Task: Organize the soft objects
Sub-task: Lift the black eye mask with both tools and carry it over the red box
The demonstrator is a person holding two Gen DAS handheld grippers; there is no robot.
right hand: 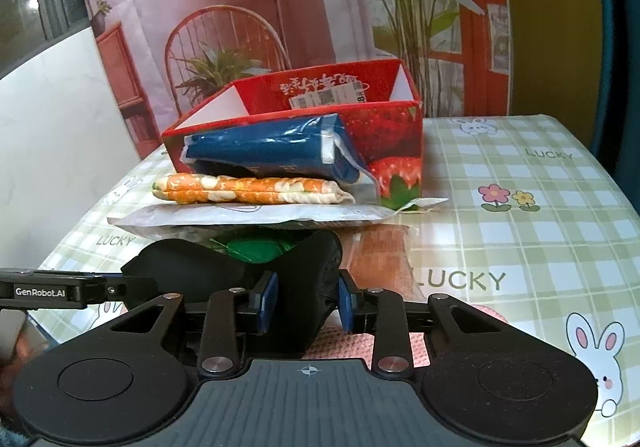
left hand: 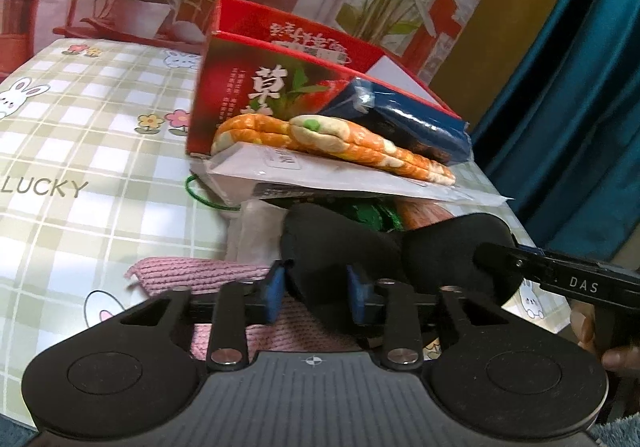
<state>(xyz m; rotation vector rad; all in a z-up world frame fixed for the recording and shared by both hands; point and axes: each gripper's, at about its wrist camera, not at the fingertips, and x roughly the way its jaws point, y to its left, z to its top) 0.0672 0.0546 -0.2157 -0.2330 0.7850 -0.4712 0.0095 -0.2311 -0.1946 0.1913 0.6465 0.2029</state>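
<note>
While both grippers pinch it, black eye mask [left hand: 396, 247] spans sideways between them: left gripper [left hand: 316, 293] nearly closed on one cup, right gripper [right hand: 306, 301] likewise on the other, over pink cloth [left hand: 200, 275], red box [right hand: 320, 119] beyond.

A green item [right hand: 250, 249] lies mostly buried under a clear packet [right hand: 256, 215] and behind a black eye mask [right hand: 304, 287]; what it is cannot be told. The mask covers part of a pink cloth [left hand: 192, 275]. Print on the red box [left hand: 240, 87] is too blurred to read, and the desk [left hand: 80, 127] runs off the left edge.
</note>
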